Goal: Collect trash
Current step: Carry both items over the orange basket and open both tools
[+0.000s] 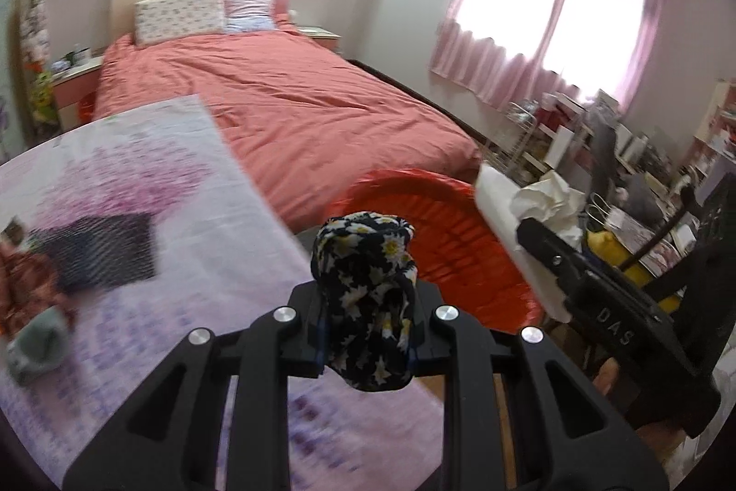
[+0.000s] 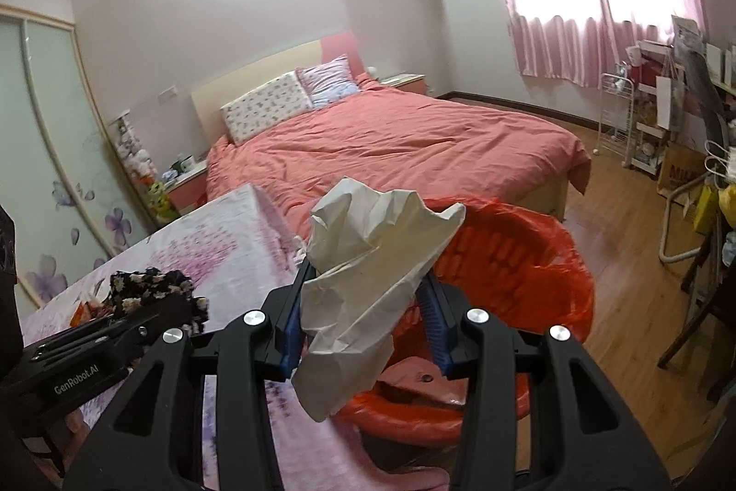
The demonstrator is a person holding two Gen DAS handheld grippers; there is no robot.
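The left gripper (image 1: 368,334) is clamped tight on a wad of dark daisy-print cloth (image 1: 368,302), its jaws nearly closed around the bundle, which stands up between them. It is held over the table edge with the red trash bin (image 1: 455,242) just beyond at one o'clock, probably so the wad can drop straight in.

The right gripper (image 2: 363,320) pinches a crumpled white paper (image 2: 372,261), jaws part-way open because the paper is bulky. From the right wrist view the bin (image 2: 529,261), lined with a red bag, sits at two o'clock, directly behind and below the paper.

On the floral tablecloth (image 1: 161,169) at nine o'clock lie more scraps, blurred, perhaps a grey sock (image 1: 37,348).
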